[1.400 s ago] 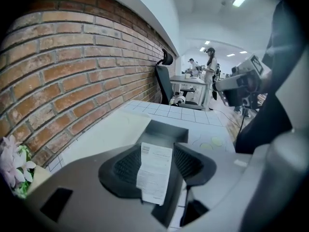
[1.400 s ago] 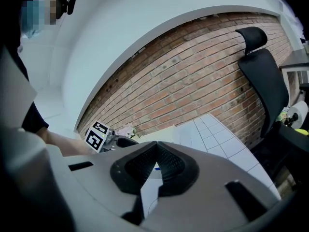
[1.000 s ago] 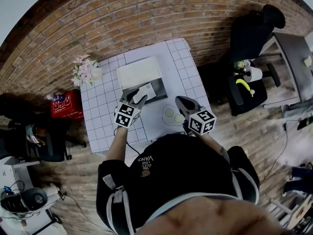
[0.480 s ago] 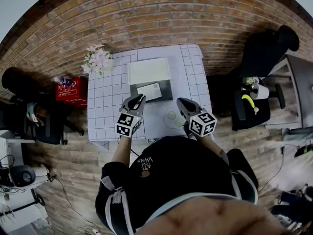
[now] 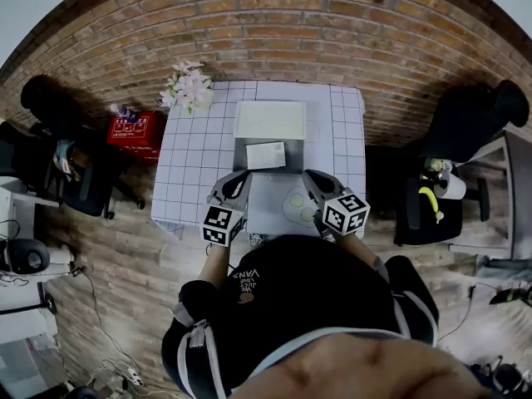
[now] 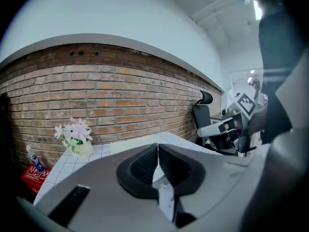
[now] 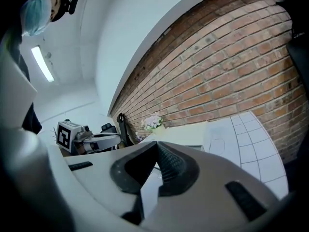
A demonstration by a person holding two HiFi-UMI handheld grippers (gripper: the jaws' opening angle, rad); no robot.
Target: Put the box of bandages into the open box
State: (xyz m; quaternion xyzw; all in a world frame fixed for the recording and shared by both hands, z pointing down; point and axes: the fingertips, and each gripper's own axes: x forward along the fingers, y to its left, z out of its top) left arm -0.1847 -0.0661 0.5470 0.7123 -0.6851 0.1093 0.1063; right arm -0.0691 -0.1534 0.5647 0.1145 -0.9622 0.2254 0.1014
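Head view: box of bandages point(image 5: 266, 155) lies inside the open box point(image 5: 292, 161), so the placing looks done; left gripper point(image 5: 238, 178) jaws closing, pads meeting on nothing, right gripper point(image 5: 311, 178) pinched together, empty, both parked at the near table point(image 5: 191, 173) edge, clear of the box.

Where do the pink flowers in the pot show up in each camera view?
Head view: flowers upper left, at the table's far left corner.
Left gripper view: flowers lower left, by the wall.
Right gripper view: flowers small, at centre.
Shared landmark: the brick wall behind them.
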